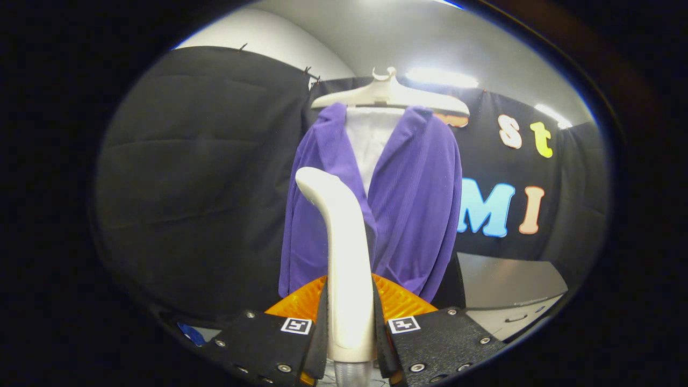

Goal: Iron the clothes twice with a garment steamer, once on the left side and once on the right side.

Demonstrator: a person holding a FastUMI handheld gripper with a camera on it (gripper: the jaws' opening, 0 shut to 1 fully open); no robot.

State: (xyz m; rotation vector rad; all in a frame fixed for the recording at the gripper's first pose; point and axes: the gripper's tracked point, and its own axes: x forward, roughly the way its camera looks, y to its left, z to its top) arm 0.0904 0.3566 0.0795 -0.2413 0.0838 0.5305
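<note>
My gripper (349,328) grasps the garment steamer (344,252) by its smooth, curved white plastic handle, jaws clenched on both sides. Its bent head rises upright just ahead of me. Beyond it, a purple ribbed garment (414,204) drapes over a white inner layer on a pale plastic hanger (389,97).

Black cloth (199,177) hangs all around as the booth's wall, held up by small clips (309,72) at the top. Above it is a pale wall (269,37) and ceiling with bright lamps (441,78) — long and white. Low down stands a grey cabinet (505,285) — it has a drawer.
</note>
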